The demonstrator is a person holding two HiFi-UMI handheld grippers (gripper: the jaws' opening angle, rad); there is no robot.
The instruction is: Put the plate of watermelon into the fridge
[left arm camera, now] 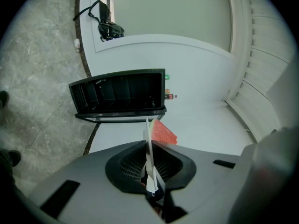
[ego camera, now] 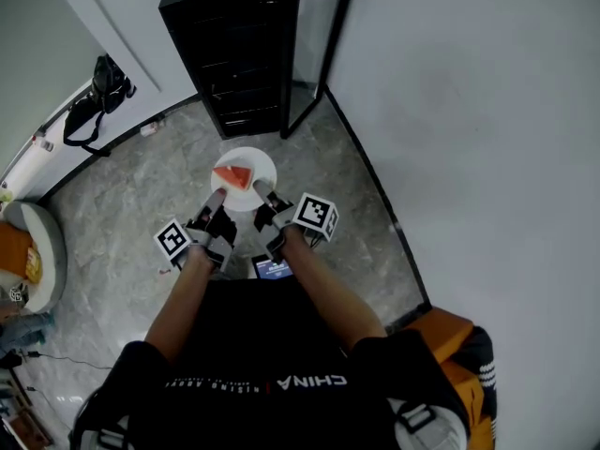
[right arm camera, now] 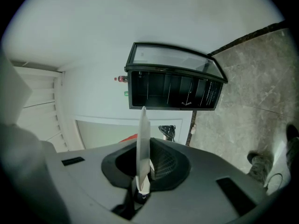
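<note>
Head view's upper edge cuts fridge [ego camera: 246, 54] top; plate [right arm camera: 142, 139] hides most of watermelon [right arm camera: 131, 137].

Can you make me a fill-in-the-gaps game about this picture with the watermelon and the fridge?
1. The left tool and the right tool both grip the rim of the white ____.
2. On it lies one red slice of ____.
3. The black fridge ahead has its glass door standing ____.
Missing words: plate; watermelon; open.
</note>
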